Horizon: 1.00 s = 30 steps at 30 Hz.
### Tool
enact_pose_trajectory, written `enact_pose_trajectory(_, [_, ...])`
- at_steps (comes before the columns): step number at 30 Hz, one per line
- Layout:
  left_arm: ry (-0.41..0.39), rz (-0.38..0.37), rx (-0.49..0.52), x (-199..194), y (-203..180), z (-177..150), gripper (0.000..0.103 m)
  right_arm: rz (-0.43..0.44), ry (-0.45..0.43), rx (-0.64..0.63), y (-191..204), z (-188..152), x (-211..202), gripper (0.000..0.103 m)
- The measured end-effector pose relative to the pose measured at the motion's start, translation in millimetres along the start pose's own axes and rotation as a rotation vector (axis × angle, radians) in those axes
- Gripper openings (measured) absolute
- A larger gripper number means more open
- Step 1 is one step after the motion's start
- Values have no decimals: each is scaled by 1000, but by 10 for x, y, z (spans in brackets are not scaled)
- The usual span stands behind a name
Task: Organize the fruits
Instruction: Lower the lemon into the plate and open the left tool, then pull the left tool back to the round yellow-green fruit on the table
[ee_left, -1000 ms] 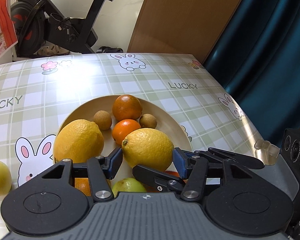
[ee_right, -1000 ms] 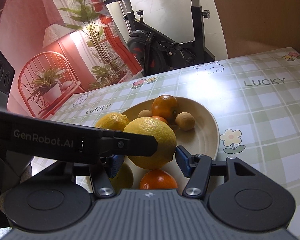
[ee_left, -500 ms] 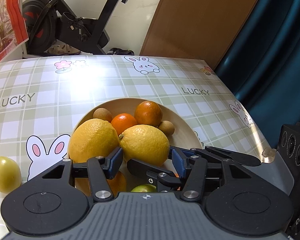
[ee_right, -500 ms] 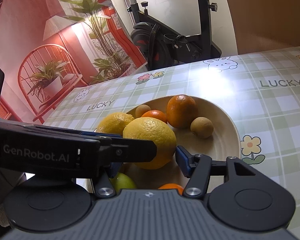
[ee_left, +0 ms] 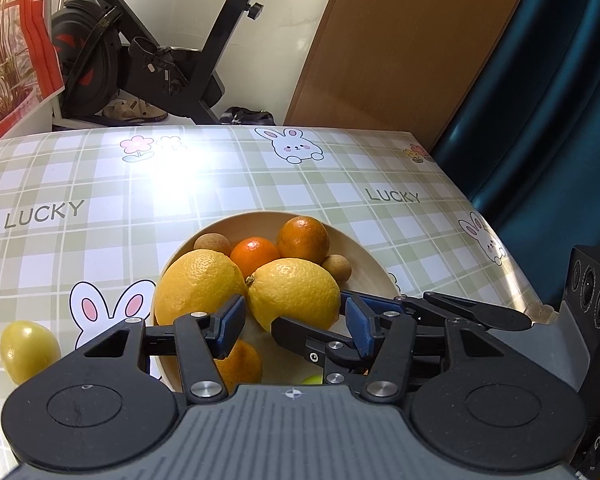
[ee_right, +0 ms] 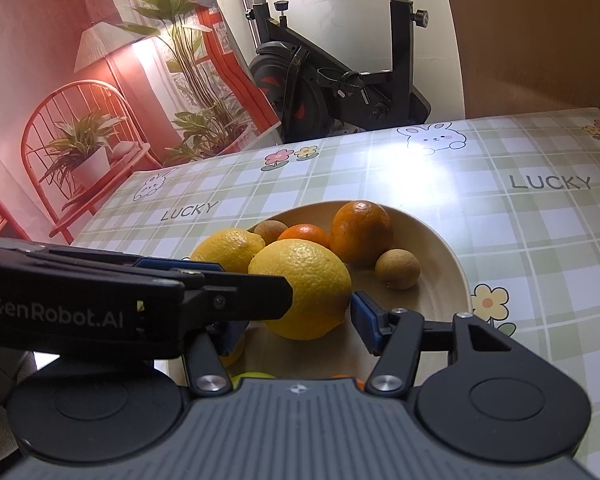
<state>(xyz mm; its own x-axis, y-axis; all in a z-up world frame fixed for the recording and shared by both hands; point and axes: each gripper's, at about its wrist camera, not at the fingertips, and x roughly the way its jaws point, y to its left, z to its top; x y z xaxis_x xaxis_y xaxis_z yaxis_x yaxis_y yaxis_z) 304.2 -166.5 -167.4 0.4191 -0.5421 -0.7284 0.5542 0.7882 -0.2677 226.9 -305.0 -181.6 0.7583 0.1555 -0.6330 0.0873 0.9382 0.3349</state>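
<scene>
Nearest, the left tongs (ee_left: 294, 326) hang open over the near side of the plate (ee_left: 374, 258), their blue pads (ee_left: 231, 322) spread wide with nothing pressed between them. The right tongs (ee_right: 296, 326) come in from the plate's right side and are clamped on the front lemon (ee_left: 294, 294), one pad (ee_right: 364, 320) against its right flank; the other pad is hidden behind the left tool. That lemon sits above the plate's middle, just beside a second lemon (ee_left: 198, 288) on its left. Under the tongs, at the plate's near rim, lie an orange (ee_left: 240, 360) and a sliver of a green fruit (ee_left: 313, 379). Left of the plate, on the table (ee_left: 260, 184), rests a yellow-green fruit (ee_left: 28, 346), apart from the rim. Behind the lemons, toward the plate's far side, come a small mandarin (ee_left: 254, 252), a darker orange (ee_left: 303, 238) and two small brown fruits (ee_left: 212, 243), one at the left and one at the right. Beyond the plate the checked cloth shows rabbits and the word LUCKY. Past the table's far edge stand an exercise bike (ee_left: 160, 60), a brown board (ee_left: 400, 40) and a blue curtain (ee_left: 560, 100).
</scene>
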Motion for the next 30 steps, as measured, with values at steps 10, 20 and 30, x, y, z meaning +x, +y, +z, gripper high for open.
enact_pose_trajectory(10, [-71,-42,16,-438,-6,-9,58,-9,-40,-42,143,88,-274,59])
enact_pose_trajectory(20, [-140,15,8,-947,385,-138,58,2,-65,-112,420,131,-411,59])
enact_pose_trajectory(30, [-181,87,-48,-1244,1001,-169,58,39,-68,-180,851,200,-265,59])
